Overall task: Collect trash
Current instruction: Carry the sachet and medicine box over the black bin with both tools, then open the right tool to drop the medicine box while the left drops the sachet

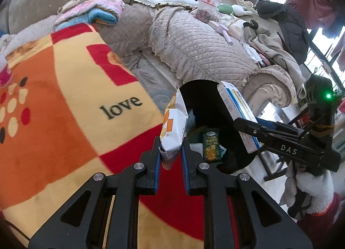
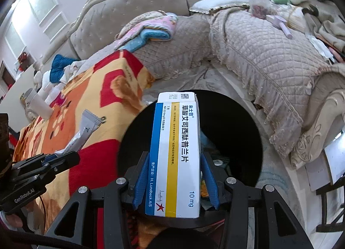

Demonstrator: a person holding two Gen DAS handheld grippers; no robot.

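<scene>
Between my right fingers, a white medicine box [image 2: 175, 158] striped blue and yellow. Between my left fingers, a white-and-orange snack packet [image 1: 174, 128]. Beyond them, a black bin [image 2: 237, 128]; beside it, an orange, red and cream checked blanket [image 1: 64, 102].

The box [image 2: 175, 154] is hiding the middle of the bin [image 2: 232, 132], and the bin's near rim is lying behind the right gripper [image 2: 175, 181]. The packet [image 1: 175, 129] is covering part of the bin's left edge, and its small print is showing too blurred to read. The blanket [image 1: 64, 108] is running off the bottom edge.
</scene>
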